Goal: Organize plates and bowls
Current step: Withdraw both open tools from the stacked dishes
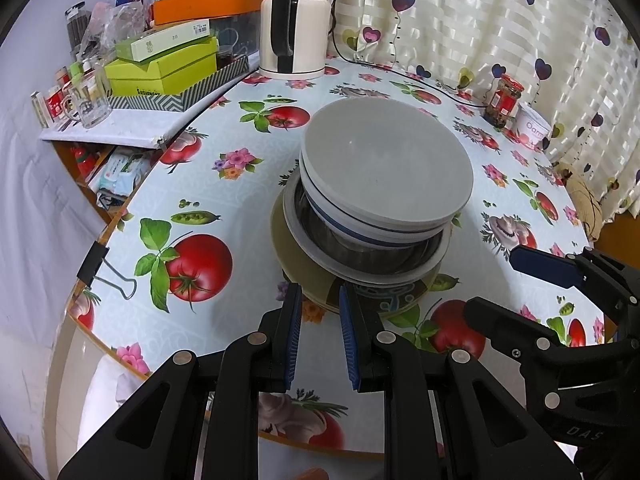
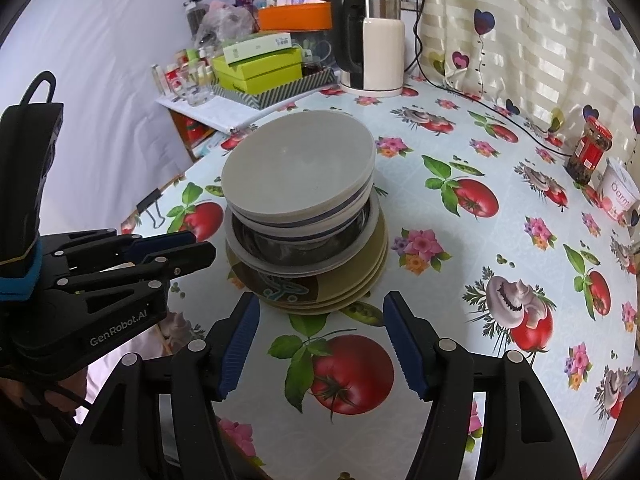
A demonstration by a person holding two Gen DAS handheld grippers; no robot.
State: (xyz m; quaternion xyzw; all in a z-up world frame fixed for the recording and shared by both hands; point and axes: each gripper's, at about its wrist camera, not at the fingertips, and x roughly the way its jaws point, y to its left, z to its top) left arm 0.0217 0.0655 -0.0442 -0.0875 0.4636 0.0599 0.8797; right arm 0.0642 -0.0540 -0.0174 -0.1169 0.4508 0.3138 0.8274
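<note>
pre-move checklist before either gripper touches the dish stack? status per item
1. left gripper free of load: ok, jaws apart by a narrow gap, nothing between them.
2. right gripper free of load: ok, jaws wide apart, empty.
3. Stack order sound: ok, olive plates at the bottom, steel bowl on them, blue-banded bowls on top.
4. Stack level: not ok, the top bowls sit tilted and off centre over the plates.
5. Grippers apart from the stack: cannot tell for the left, its fingertips overlap the plate rim in its own view; the right is short of it.
6. Kettle cord away from the stack: ok.
</note>
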